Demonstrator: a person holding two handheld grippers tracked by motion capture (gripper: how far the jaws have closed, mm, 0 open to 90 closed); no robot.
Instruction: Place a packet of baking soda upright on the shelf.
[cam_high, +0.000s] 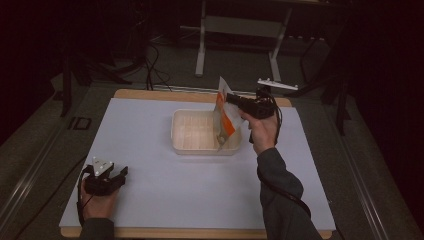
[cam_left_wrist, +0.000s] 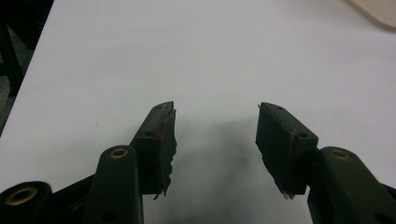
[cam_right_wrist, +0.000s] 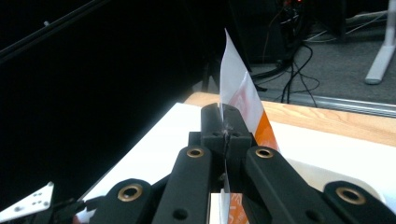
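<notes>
— meanwhile, right of centre in the high view: the right gripper (cam_high: 231, 98) holds an orange-and-white packet (cam_high: 225, 117) by its upper edge, jaws pinched tight on the film, the packet hanging upright with its lower end down in the right-hand end of the cream tray (cam_high: 186, 145). what does the step need?

— a steady lowering, by the look of it. in the right gripper view the packet (cam_right_wrist: 243, 100) rises as a thin white and orange blade straight out of the closed jaws, so the grip is narrow and near one corner. any quick swing of the wrist would likely set the pouch twisting. better to bring it down slowly and lay it flat before letting go.

— and the tray itself?

— it sits in the middle of the white table top (cam_high: 150, 190), slightly toward the top of the frame, its ribbed floor bare on the left side. it looks light; a packet dragged against the right wall could nudge it. keeping the pouch clear of the rim would help.

— the other hand?

— the left gripper (cam_high: 120, 175) rests at the lower left of the high view, well apart from the tray. in the left gripper view its jaws stand wide apart over bare table, nothing between the pads (cam_left_wrist: 164, 135). it could move in to brace the tray if that starts to slide.
</notes>
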